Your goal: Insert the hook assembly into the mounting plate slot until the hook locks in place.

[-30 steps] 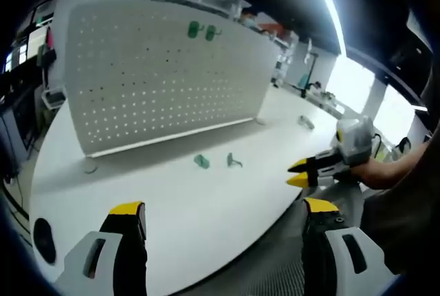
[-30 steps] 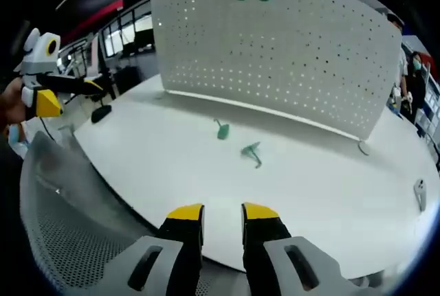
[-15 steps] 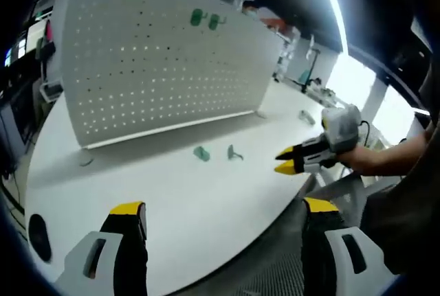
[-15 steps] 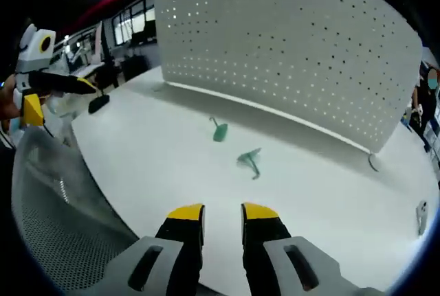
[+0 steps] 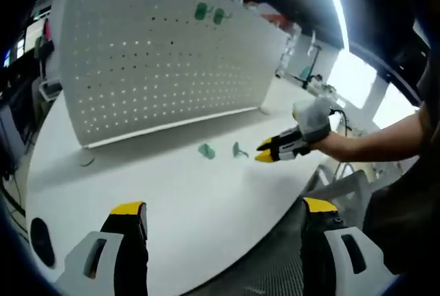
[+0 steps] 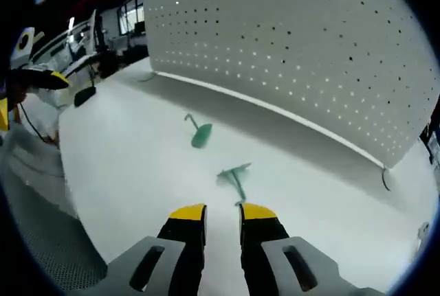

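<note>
Two small translucent green plastic hook pieces are seen lying on the smooth white tabletop point(image 6: 124, 172), in front of the pegboard. In the right gripper view the nearer green hook point(image 6: 234, 176), with a flat plate and a thin stem, lies just beyond the right gripper point(image 6: 222, 215); contact cannot be told. The farther green hook point(image 6: 199, 133), with a rounded paddle-like end, lies to its left, apart from it. The right gripper's yellow-tipped jaws are held close together with a narrow gap, and nothing is gripped between them.

Behind the hooks, a large white perforated panel point(image 6: 295, 55) with regular rows of small round holes stands upright on the table. In the left gripper view two more green pieces point(image 5: 209, 14) are seen hung side by side near the panel's top edge.

The left gripper point(image 5: 223, 219) is held over the near table edge with its jaws spread wide and empty. A grey mesh chair back point(image 5: 282, 268) is seen between them.
</note>
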`<state>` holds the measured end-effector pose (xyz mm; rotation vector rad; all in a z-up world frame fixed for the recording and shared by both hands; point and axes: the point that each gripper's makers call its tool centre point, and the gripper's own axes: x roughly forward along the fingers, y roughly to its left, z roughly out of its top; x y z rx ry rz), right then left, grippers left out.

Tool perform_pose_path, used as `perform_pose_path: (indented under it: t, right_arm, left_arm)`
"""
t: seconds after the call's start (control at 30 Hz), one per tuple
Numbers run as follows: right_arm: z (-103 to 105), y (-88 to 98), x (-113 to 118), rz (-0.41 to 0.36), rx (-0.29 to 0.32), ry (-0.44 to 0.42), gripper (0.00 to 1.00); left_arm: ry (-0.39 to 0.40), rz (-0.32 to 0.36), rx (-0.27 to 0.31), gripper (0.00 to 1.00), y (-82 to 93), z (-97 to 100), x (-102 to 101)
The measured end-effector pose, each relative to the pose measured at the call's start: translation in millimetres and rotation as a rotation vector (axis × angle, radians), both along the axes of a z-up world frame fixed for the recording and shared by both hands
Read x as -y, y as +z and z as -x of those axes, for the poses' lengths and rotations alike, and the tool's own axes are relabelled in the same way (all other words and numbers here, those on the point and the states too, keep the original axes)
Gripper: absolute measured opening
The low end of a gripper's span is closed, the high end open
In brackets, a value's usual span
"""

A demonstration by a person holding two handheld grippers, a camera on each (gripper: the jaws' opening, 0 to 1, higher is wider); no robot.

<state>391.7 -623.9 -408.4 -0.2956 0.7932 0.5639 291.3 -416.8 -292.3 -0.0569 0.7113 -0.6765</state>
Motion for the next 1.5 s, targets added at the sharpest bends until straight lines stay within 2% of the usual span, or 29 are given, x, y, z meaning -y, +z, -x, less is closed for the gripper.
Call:
perform_pose_path:
  t: [0.07,0.13,0.3,0.57,1.0,1.1,1.23,1.5]
  right_arm:
    - [-5,-6.0,4,-0.006,-0.026,-0.035,0.17]
    - [-9,-7.2,5,-0.009,-0.026,-0.042,0.17]
    - [-16,-11.6,3,0.013,-0.032,-0.008,0.17]
    - [-27,-18.5,1,0.019,-0.055,0.009,0.17]
    - [-31,-23.6,-2,0.02,-0.078,0.008,0.11]
    - [-30,-23.7,-4,0.012,-0.074,0.007,0.05]
    - [-28,-23.7,-6,-0.002,-0.084,-0.006,0.01]
    - [-29,-23.9,-4,-0.037,-0.119,-0.064,0.01]
  left_arm:
    - [-0.003,0.008,0.008,0.93,1.0,-0.8,-2]
    - [-0.003,0.006,0.004,0.93,-0.8,-1.8,-4]
    - [0.001,-0.02,0.003,0.93,-4.2,-3.9,-9]
    - [0.002,-0.016,-0.006,0.92,-6.9,-5.9,-10]
    - [0.023,-0.015,-0.005,0.9,-8.8,-9.6,-17]
    - [0.024,-0.017,-0.006,0.91,-9.3,-10.6,-16]
    - [0.022,-0.019,-0.002,0.91,-8.0,-10.9,-17]
    - [0.032,-0.019,0.003,0.91,-6.8,-11.0,-21]
